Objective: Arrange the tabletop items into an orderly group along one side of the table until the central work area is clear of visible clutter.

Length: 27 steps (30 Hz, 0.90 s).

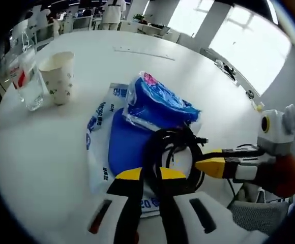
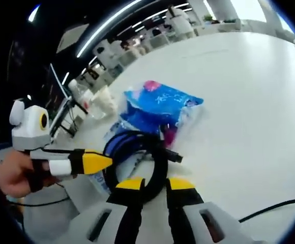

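Observation:
A black cable coil (image 1: pixel 174 133) lies on the white table (image 1: pixel 46 152) beside a blue packet (image 1: pixel 157 104) that rests on a white bag with blue print (image 1: pixel 99 122). In the left gripper view, my left gripper (image 1: pixel 151 174) is shut on the coil's near strand. My right gripper (image 1: pixel 202 165) comes in from the right, pinched on the coil's other side. The right gripper view has my right gripper (image 2: pixel 156 183) shut on the cable coil (image 2: pixel 160 162), with the left gripper (image 2: pixel 107 161) at the coil's left edge and the blue packet (image 2: pixel 160 107) beyond.
A paper cup (image 1: pixel 58 76) and a clear cup (image 1: pixel 28 84) stand at the table's left edge. A thin flat strip (image 1: pixel 142 52) lies far back. A grey chair (image 1: pixel 249 216) sits low at the right. A loose black wire (image 2: pixel 269 208) crosses the table.

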Tool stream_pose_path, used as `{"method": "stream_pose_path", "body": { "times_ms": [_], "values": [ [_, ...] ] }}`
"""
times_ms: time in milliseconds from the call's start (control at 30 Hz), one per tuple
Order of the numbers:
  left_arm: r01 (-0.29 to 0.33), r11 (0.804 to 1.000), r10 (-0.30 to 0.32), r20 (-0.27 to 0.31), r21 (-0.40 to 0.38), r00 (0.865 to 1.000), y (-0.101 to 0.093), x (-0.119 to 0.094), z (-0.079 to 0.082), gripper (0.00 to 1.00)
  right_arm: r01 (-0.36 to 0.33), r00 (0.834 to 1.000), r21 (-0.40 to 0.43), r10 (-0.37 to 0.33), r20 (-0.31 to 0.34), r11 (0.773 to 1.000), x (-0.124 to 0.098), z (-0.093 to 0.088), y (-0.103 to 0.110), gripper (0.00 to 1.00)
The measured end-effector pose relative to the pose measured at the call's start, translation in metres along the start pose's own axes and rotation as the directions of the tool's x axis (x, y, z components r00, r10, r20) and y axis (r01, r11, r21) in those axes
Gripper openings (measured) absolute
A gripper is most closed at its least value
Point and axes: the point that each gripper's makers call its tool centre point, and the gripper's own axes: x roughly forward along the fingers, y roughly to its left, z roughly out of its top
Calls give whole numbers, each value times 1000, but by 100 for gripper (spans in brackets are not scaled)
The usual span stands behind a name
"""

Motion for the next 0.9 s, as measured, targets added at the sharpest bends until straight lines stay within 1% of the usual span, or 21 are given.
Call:
{"method": "stream_pose_path", "body": {
  "times_ms": [100,267,433,567,700,767,800,900],
  "values": [
    [4,1000,-4,-7,-9,1000,-2,-1,-1,4,3,1000,26,-3,0,1000,0,1,-2,12],
    [10,1000,-10,-10,-11,1000,-6,-3,-3,2,3,1000,12,-3,-3,1000,-2,0,-2,10],
    [18,1000,-19,-11,-20,1000,-12,-8,-4,2,-1,1000,14,1,9,1000,-8,0,-1,8],
    [31,999,-31,-18,-10,999,-21,-12,-9,2,-1,1000,12,1,20,1000,-15,1,-3,7],
    [45,999,-45,-41,2,998,-30,-13,-16,2,2,999,15,-3,37,1000,-21,2,-8,6],
    [57,998,-55,-55,24,997,-37,-14,-20,2,8,999,-3,-8,42,1000,-26,4,-9,5],
    [62,997,-59,-66,49,996,-41,-15,-23,2,8,999,-23,-7,39,1000,-27,4,-10,5],
    [79,995,-74,-85,61,994,-50,-17,-31,2,4,999,-69,-1,38,998,-32,4,-12,4]
  ]
}}
